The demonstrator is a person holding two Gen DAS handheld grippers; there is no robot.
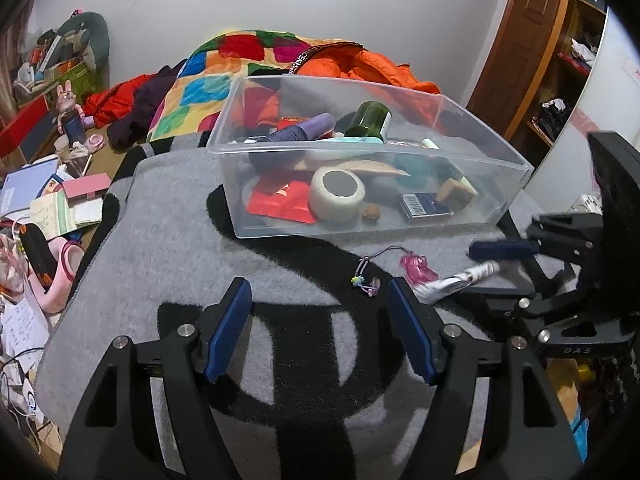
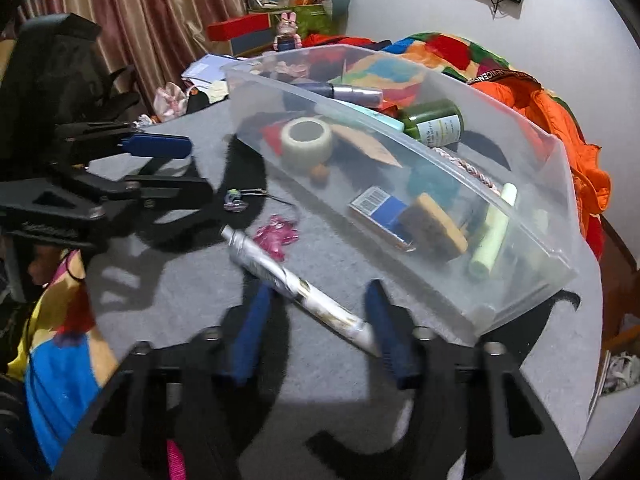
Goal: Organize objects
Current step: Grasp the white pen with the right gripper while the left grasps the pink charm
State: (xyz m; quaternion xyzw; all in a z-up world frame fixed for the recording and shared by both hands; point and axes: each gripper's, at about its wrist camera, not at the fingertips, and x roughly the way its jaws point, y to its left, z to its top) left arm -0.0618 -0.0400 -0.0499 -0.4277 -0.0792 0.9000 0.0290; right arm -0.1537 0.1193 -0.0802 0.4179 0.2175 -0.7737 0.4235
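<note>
Fingers over a tube and trinkets on the bed

The right gripper [image 2: 316, 332] fingers straddle the white tube [image 2: 288, 276] without pressing it; the left gripper [image 1: 320, 326] fingers gape empty near a beaded charm [image 1: 366, 278] and pink trinket [image 1: 418, 267], before the clear bin [image 1: 400, 228] mid-blanket [image 1: 160, 240].

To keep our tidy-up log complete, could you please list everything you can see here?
Bin: one, clear, on blanket.
Blanket: one, grey and black, under everything.
Tape roll: one, white, in bin.
Bottle: one, green, in bin.
Small box: one, blue, in bin.
Tube: one, white, on blanket beside bin.
Trinket: one, pink, on blanket by bin.
Left gripper: one, black, blue pads, open, empty.
Right gripper: one, black, blue pads, around tube.
</note>
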